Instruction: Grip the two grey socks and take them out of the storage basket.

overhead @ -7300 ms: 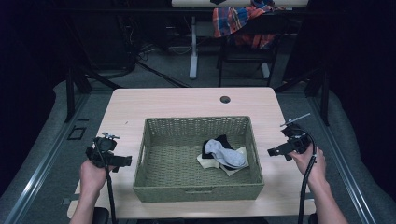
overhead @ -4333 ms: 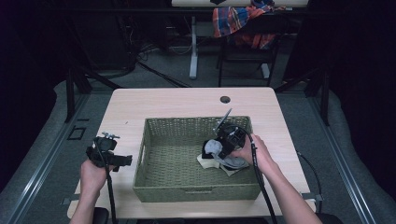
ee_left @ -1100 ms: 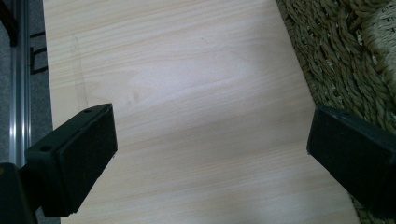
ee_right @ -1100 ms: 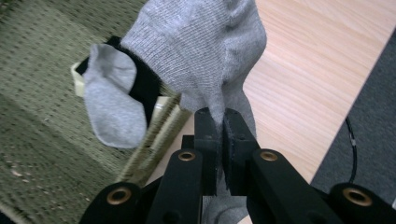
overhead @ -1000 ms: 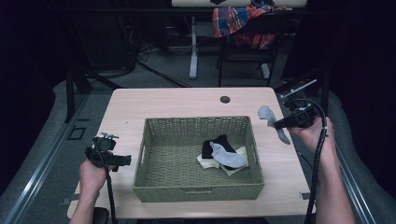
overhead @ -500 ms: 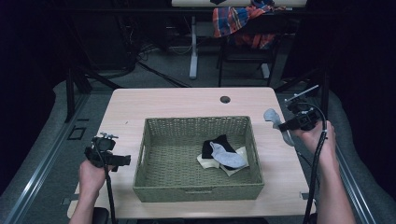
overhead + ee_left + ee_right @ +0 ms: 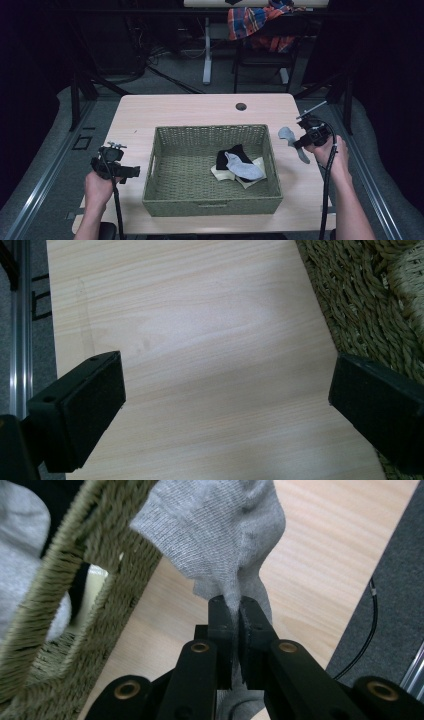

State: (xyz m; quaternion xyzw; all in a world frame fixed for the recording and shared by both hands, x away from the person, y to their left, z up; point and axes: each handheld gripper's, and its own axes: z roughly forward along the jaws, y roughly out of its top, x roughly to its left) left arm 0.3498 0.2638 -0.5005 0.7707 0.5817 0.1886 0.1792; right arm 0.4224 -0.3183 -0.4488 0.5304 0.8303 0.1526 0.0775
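Since one second ago, the right gripper [image 7: 300, 143] has come down toward the table [image 7: 190, 110] with the grey sock [image 7: 292, 141] in its jaws, and now sits lower over the strip of tabletop to the right of the wicker basket [image 7: 210, 207]. Left gripper [image 7: 132, 172] position is unchanged.

Right gripper state: jaws clamped on the grey sock. The right gripper view shows the fabric pinched between the two pads [image 7: 220, 625], with the rest of the grey sock [image 7: 220, 535] bunched beyond the jaw tips, just beside the basket rim [image 7: 75, 565]. In the high view, the sock is outside the basket, between its right wall and the table's right edge; contact between its lower end and the table cannot be confirmed.

Left gripper state: jaws wide apart, nothing between them. The left gripper view shows bare tabletop [image 7: 200, 340] between the pads [image 7: 95, 405], with the basket's wall [image 7: 360, 305] at the right edge.

Basket contents: a black sock [image 7: 229, 155], a second grey sock [image 7: 243, 167] lying over it, and a cream sock [image 7: 220, 173] beneath both, grouped in the right half.
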